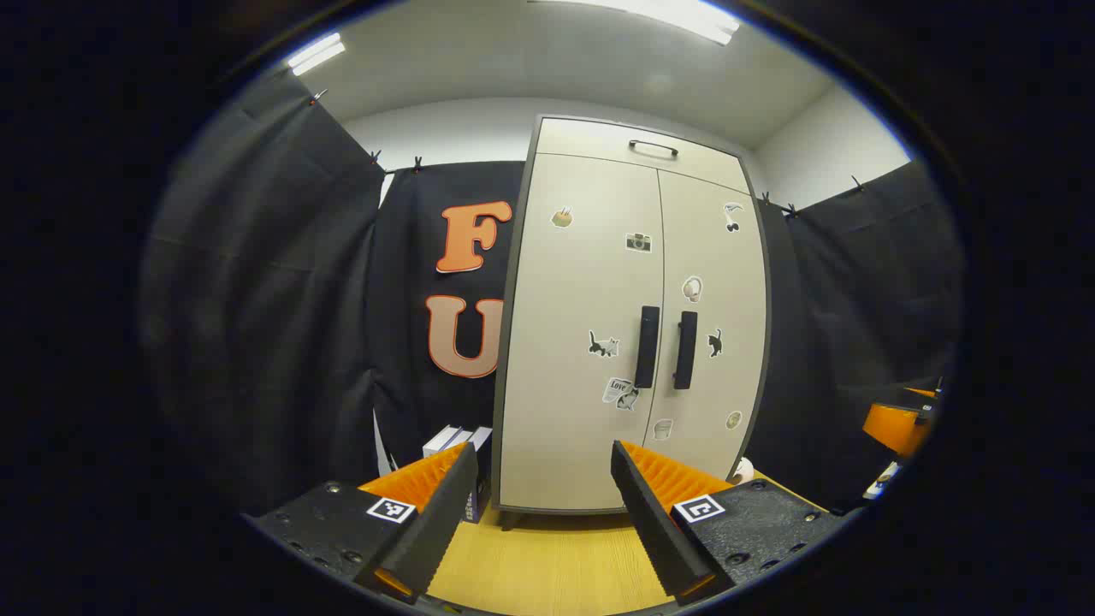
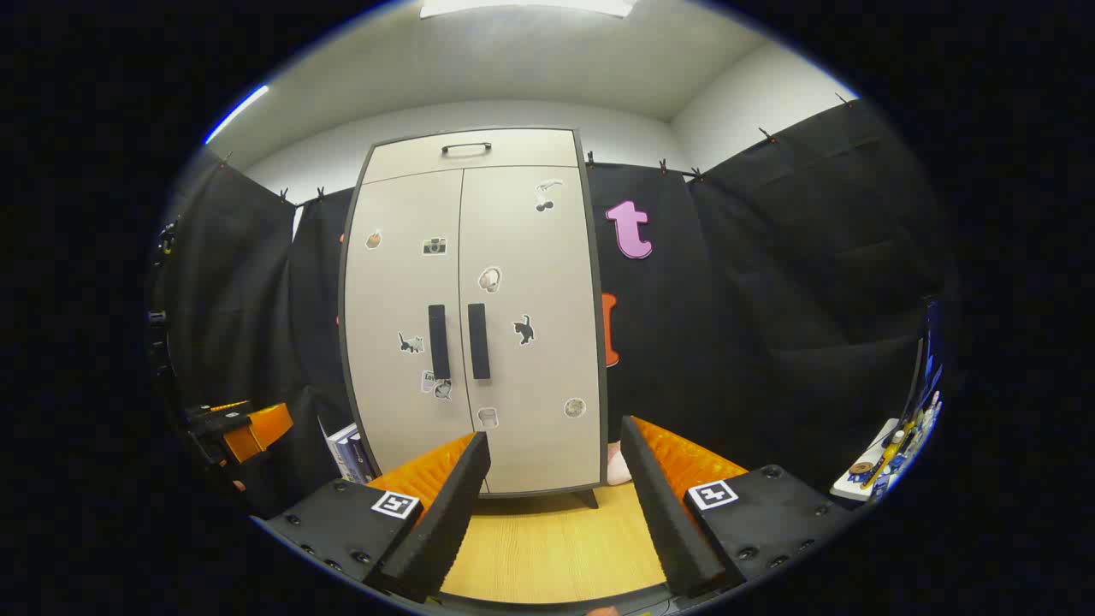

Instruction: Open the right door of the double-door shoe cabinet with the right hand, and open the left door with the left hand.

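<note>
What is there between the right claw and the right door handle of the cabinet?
In the right gripper view, bare wooden tabletop and the closed right door lie between the open right claw and the right door handle.

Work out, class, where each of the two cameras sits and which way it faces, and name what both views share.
Left gripper view: rides on the left gripper, facing the shoe cabinet from its left; own open fingers at bottom, the other gripper at far right.
Right gripper view: rides on the right gripper, facing the cabinet from its right; own open fingers at bottom.
Shared: the closed doors, their two dark handles, and the wooden table.
</note>
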Action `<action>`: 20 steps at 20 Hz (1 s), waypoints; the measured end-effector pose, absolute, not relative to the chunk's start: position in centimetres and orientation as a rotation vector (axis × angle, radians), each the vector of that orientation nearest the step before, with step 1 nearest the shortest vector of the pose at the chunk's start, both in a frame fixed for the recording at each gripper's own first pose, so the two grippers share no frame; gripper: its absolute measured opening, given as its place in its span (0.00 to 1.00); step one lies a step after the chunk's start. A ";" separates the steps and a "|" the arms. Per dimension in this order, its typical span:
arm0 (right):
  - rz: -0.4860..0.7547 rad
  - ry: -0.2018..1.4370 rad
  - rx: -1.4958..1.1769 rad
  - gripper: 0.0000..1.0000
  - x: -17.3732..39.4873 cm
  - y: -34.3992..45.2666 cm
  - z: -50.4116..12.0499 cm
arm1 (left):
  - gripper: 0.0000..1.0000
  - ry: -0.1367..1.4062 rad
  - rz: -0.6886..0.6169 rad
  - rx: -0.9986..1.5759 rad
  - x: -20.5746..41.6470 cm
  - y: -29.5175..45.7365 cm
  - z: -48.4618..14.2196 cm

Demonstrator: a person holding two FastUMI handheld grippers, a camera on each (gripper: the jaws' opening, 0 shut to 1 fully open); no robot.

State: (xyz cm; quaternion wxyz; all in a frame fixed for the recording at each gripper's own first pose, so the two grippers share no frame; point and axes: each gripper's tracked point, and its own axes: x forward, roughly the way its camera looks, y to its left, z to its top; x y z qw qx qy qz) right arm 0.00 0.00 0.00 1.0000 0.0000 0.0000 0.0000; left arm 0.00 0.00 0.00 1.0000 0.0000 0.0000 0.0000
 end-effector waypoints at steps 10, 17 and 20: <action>0.018 -0.015 -0.019 0.99 2.6 -2.9 2.4 | 0.95 -0.010 -0.011 -0.039 -0.5 -3.1 1.4; 0.016 -0.008 -0.052 0.99 4.6 -3.7 2.8 | 0.95 0.002 -0.003 -0.065 1.1 -4.5 0.8; 0.033 0.002 -0.055 0.99 5.2 -3.7 2.9 | 0.95 -0.011 0.018 -0.081 1.7 -4.5 1.2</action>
